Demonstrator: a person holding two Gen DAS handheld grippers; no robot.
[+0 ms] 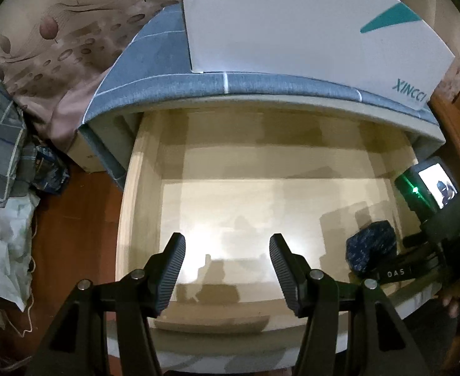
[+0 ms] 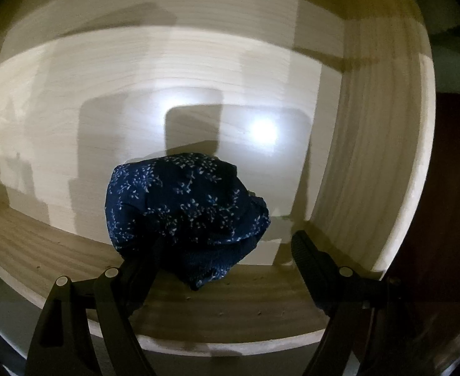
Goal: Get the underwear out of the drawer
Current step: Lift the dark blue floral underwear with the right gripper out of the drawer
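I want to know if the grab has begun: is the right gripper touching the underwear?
Touching. In the right wrist view the underwear drapes over the right gripper's left finger; the right finger stands clear of it.

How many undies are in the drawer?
1. One dark blue underwear with tiny white sprigs sits bunched near the drawer's front right corner, between the right gripper's open fingers. The rest of the drawer floor looks bare; nothing seems hidden.

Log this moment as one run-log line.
stage: reaching | drawer: open | underwear: inside, near right wall | right gripper: jaws open around underwear | left gripper: jaws open, empty
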